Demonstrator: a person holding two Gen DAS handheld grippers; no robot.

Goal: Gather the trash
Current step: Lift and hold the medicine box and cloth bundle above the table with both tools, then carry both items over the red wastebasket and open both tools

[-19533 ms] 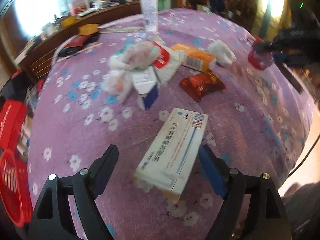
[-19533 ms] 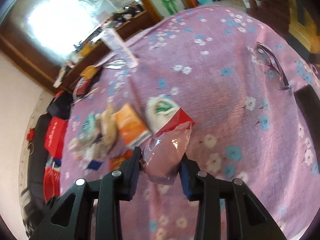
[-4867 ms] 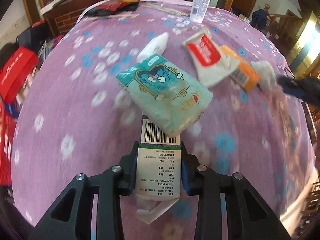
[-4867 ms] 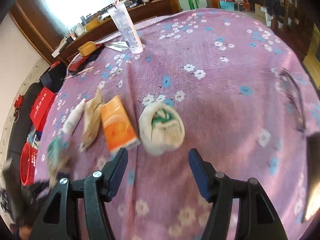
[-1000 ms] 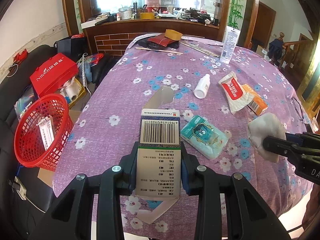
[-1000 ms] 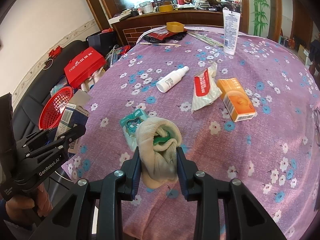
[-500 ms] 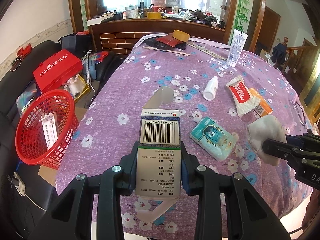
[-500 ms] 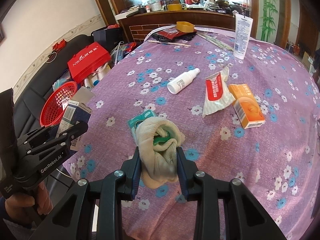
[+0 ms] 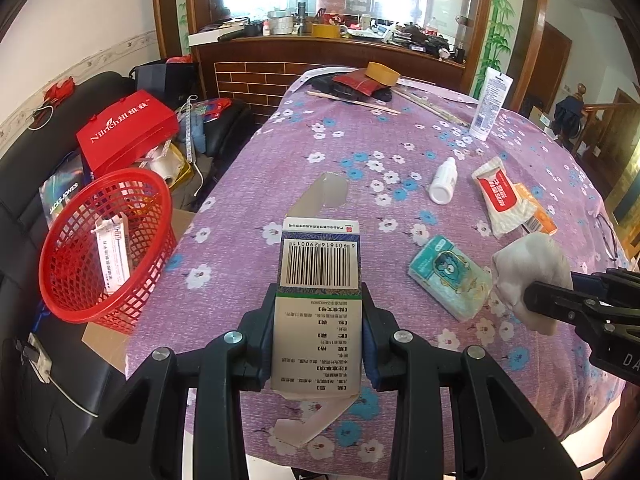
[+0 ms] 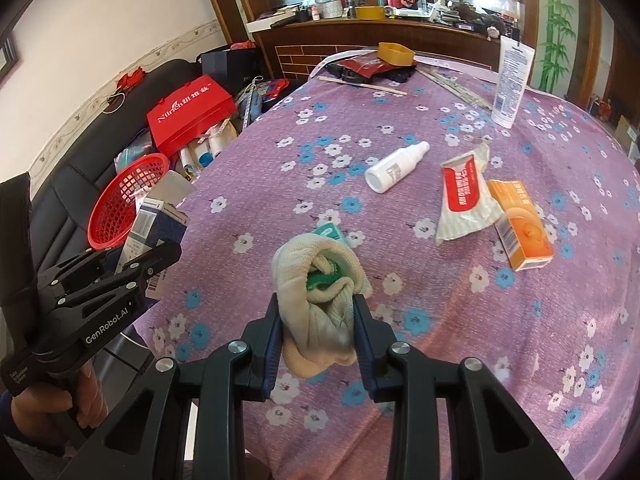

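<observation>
A white and blue medicine carton [image 9: 318, 296] with a barcode and opened end flaps is pinched between the fingers of the left gripper [image 9: 319, 334] and is held above the near left part of the worktop [image 9: 360, 136], which is covered by a purple flowered cloth. A rolled cream cloth wad [image 10: 320, 300] with something green inside, possibly a scouring pad, is squeezed between the fingers of the right gripper [image 10: 318, 330] and is held above the near middle of the worktop. A red mesh basket [image 9: 100, 244] is seen beyond the worktop's left edge, lower down, with a long white box [image 9: 112, 256] leaning inside it. On the cloth, a teal tissue pack [image 9: 448, 282] is lying nearest the grippers; farther back, a small white bottle [image 10: 396, 168] is lying on its side, and a red and white wrapper [image 10: 466, 200] is touching an orange box [image 10: 520, 226]. A white tube [image 10: 512, 82] is standing upright near the far edge.
</observation>
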